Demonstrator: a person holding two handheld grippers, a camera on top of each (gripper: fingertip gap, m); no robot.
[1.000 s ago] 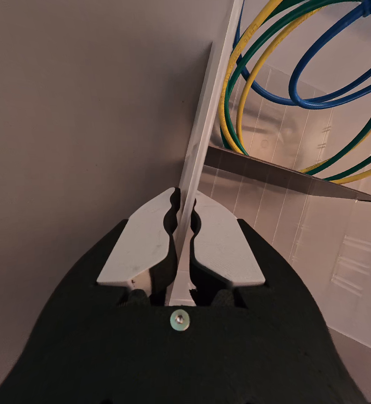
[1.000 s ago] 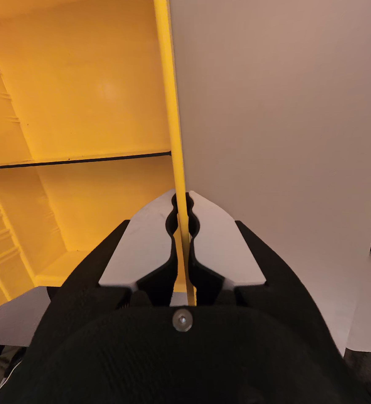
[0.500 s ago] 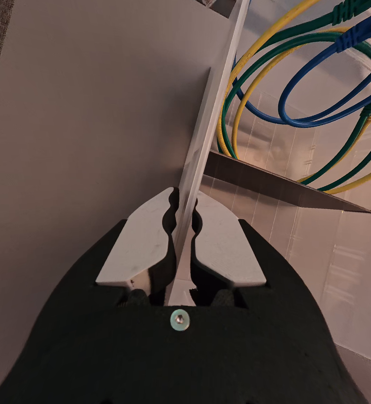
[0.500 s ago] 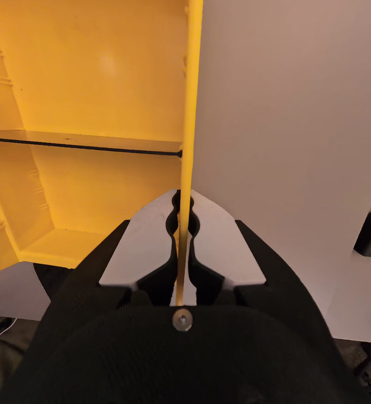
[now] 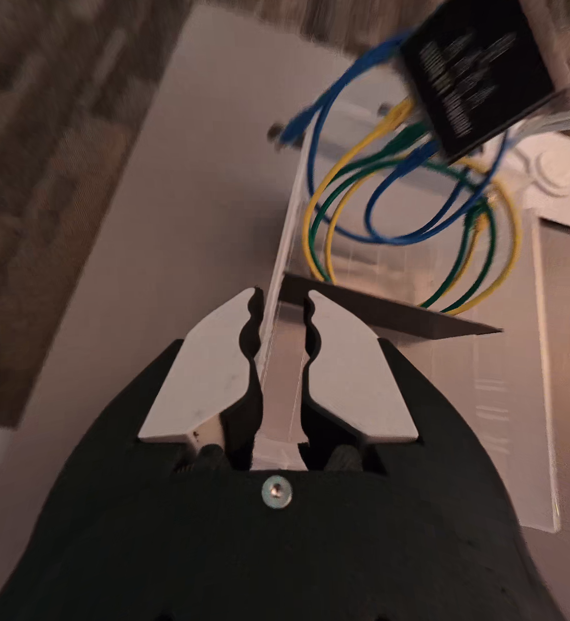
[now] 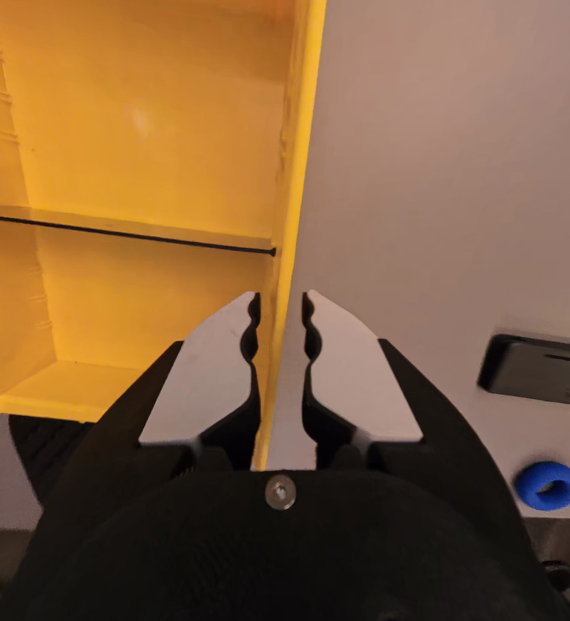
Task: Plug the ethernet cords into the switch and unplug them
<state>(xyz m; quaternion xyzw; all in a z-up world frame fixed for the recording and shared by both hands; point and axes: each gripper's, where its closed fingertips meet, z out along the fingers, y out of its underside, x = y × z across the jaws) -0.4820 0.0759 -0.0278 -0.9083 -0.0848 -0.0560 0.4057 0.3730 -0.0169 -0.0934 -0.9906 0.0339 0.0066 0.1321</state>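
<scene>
Several ethernet cords (image 5: 411, 215), blue, yellow and green, loop inside the far compartment of a clear bin (image 5: 498, 386), and a black switch (image 5: 475, 77) sits at the top of that pile, tilted. From my left wrist view I cannot tell which plugs are seated in it; the picture is smeared with motion. A dark divider (image 5: 377, 312) splits the bin, and the near half looks bare.

My left gripper (image 5: 282, 299) straddles the bin's thin left wall (image 5: 287, 235). Its jaws are parted a little, the wall running up the gap close against the left finger, with daylight on the right side, so I judge it is not clamped.

My right gripper (image 6: 280, 295) is likewise astride the side wall (image 6: 293, 168) of a yellow bin (image 6: 125, 117), jaws slightly apart, gripping nothing. That bin shows two bare compartments. To the right on the white table (image 6: 445, 168) lie a dark flat device (image 6: 542, 369) and a blue ring (image 6: 549, 489).

What worries me: with both walls loose between the fingers, pulling away at an angle could catch a scalloped pad on a rim and drag or tip a bin. The clear one matters most, since a jolt could slide the switch or tug a cord. The loops overlap, so reaching for one plug risks snagging a neighbour. The blur also means I am aiming poorly just now.
</scene>
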